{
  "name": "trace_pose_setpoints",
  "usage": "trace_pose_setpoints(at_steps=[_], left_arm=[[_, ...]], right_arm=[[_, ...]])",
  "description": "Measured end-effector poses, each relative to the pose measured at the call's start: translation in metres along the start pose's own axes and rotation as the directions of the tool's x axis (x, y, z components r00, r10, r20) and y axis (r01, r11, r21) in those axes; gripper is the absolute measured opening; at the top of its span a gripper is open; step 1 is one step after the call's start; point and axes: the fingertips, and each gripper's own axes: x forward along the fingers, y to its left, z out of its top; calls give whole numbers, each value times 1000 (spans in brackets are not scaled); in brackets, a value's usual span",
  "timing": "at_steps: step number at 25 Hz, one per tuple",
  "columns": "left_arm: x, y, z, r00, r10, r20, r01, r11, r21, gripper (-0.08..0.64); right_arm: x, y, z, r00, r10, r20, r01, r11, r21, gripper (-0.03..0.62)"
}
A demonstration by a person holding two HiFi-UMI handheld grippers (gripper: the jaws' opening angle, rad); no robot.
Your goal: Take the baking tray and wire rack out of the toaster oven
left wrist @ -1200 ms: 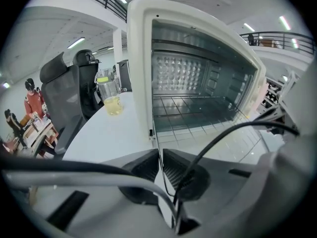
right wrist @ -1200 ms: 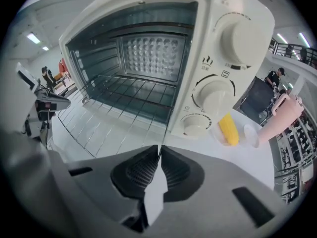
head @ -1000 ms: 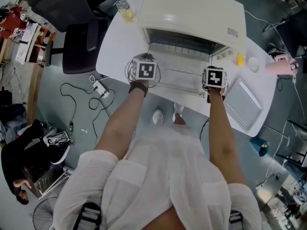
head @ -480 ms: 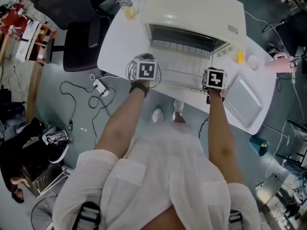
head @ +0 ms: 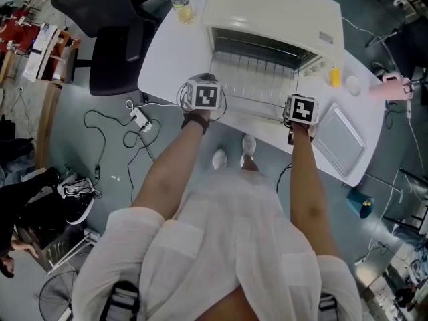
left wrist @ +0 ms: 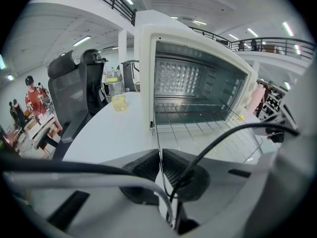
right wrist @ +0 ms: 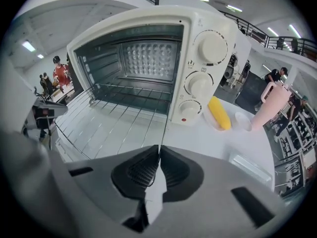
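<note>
My left gripper is clamped on the left side wire of the silver wire rack, and my right gripper is clamped on its right side wire. The rack sticks part way out of the open mouth of the cream toaster oven, its front edge near the near edge of the white table. Left of the oven the tabletop is bare up to a glass jar of yellow liquid. On the right the flat metal baking tray lies on the table just beside my right gripper. A black office chair stands off the table's left edge on a grey floor strewn with cables.
</note>
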Motion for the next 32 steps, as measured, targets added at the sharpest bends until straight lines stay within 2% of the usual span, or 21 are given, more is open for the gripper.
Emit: trace_pose_setpoints(at_steps=[5, 9, 17, 22, 26, 32], left_arm=[[-4, -2, -5, 1000, 1, 0, -1, 1000, -4, 21], [-8, -1, -9, 1000, 6, 6, -6, 1000, -13, 20], [-14, -3, -17, 1000, 9, 6, -9, 1000, -23, 20], [-19, -3, -22, 1000, 15, 19, -14, 1000, -26, 20], [-23, -4, -24, 999, 14, 30, -13, 1000, -21, 20], [-32, -5, -24, 997, 22, 68, -21, 1000, -23, 20]], right_arm=[[0, -1, -13, 1000, -10, -29, 10, 1000, 7, 15], [-5, 2, -12, 1000, -17, -6, 17, 1000, -1, 15], [-7, 5, -25, 1000, -6, -17, 6, 1000, 12, 14], [-12, 23, -22, 998, 55, 19, -55, 998, 26, 14], [-15, 13, -27, 1000, 8, 14, -8, 1000, 12, 14], [-24, 21, -28, 998, 34, 46, -34, 999, 14, 14]])
